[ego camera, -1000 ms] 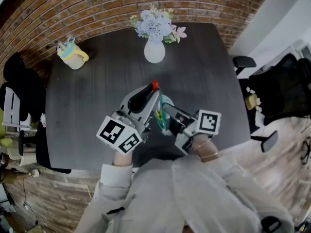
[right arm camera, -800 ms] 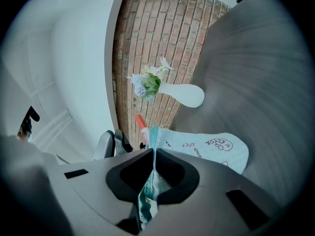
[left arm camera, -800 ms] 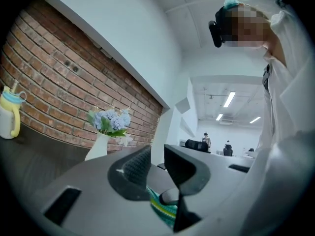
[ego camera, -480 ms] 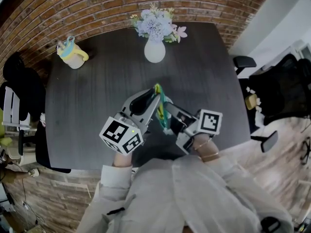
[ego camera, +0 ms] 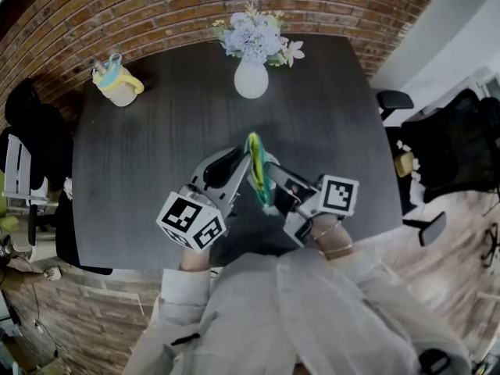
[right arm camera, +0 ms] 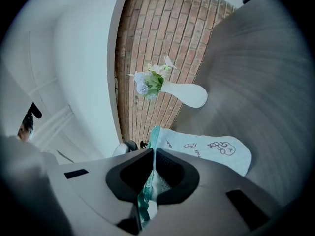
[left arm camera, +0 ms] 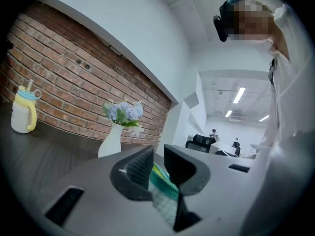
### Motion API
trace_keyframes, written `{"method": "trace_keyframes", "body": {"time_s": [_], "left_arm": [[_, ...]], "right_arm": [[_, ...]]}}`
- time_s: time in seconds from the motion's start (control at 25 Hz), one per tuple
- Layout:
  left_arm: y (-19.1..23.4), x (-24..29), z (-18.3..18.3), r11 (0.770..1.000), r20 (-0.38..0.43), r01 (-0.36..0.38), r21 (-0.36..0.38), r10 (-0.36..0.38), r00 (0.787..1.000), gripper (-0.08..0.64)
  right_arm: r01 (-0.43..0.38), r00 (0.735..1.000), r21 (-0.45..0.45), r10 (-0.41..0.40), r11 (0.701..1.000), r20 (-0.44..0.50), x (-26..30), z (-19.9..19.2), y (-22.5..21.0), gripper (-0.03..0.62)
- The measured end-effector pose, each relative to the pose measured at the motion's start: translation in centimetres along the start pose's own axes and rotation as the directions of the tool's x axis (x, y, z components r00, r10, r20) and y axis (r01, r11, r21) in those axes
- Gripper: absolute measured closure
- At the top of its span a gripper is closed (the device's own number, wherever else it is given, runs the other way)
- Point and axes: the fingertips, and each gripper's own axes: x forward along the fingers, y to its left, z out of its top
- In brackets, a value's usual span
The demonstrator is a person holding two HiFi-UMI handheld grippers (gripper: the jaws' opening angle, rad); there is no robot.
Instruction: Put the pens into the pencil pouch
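The pencil pouch (ego camera: 257,172), pale blue with a teal and green edge, hangs upright over the dark table between my two grippers. My right gripper (ego camera: 268,176) is shut on its teal rim (right arm camera: 146,191). In the right gripper view the printed body of the pouch (right arm camera: 211,149) stretches away to the right. My left gripper (ego camera: 244,159) comes in from the left, and in the left gripper view (left arm camera: 156,163) teal striped fabric (left arm camera: 162,181) fills the gap between its pads. No pen shows in any view now.
A white vase of flowers (ego camera: 251,76) stands at the table's far edge, and a yellow lidded cup (ego camera: 117,84) sits at the far left corner. Black chairs stand off the left side (ego camera: 31,147) and the right side (ego camera: 461,147). A brick wall lies behind the table (ego camera: 141,155).
A red tip that stuck out beyond my left gripper's jaws a second ago is out of sight. The left gripper has sunk slightly beside the pouch. The right gripper has kept still.
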Motion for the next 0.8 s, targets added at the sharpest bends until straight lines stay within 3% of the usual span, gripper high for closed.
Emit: {"method": "trace_keyframes", "body": {"time_s": [0.52,0.8], "left_arm": [[1.9,-4.3,-2.4,0.993,-0.021,-0.113,-0.041,0.112,0.994,0.495],[2.3,-6.5,-4.4,0.982,-0.065,-0.174,-0.071,0.169,0.983,0.495]], "right_arm": [[0.021,0.992,-0.124,-0.036,0.992,-0.121,1.8,-3.0,0.2,0.571],[0.045,0.960,-0.259,-0.114,0.965,-0.256,2.8,-6.2,-0.8,0.571]]}}
